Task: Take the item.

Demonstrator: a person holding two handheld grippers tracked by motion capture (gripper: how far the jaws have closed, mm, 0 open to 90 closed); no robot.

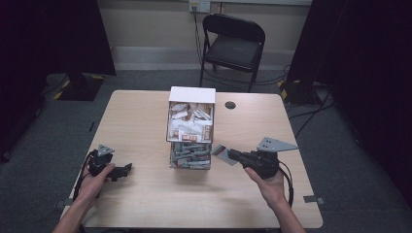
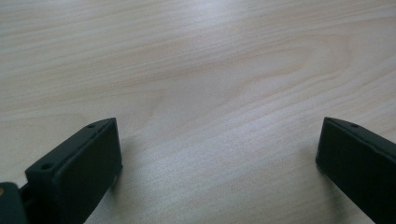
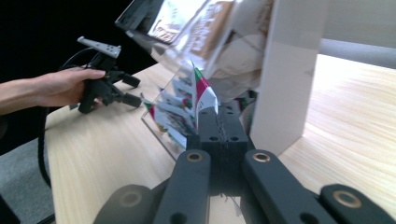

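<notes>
The right hand reaches in from the counter's near edge toward its right side, forearm angled inward, holding the right claw level and pointed at the two-tier box in the counter's middle. The black, blocky jaws are clamped together on a thin, glossy packet, white with red and green print, which sticks up between the tips just beside the box's clear plastic lower bin. A flat grey three-cornered plate tops this claw.

The left hand rests near the counter's left edge, its left claw lying low over the pale wood-grain counter with matte black jaws spread wide, nothing between them.

The box's white cardboard upper tier holds brown-and-white sachets.
</notes>
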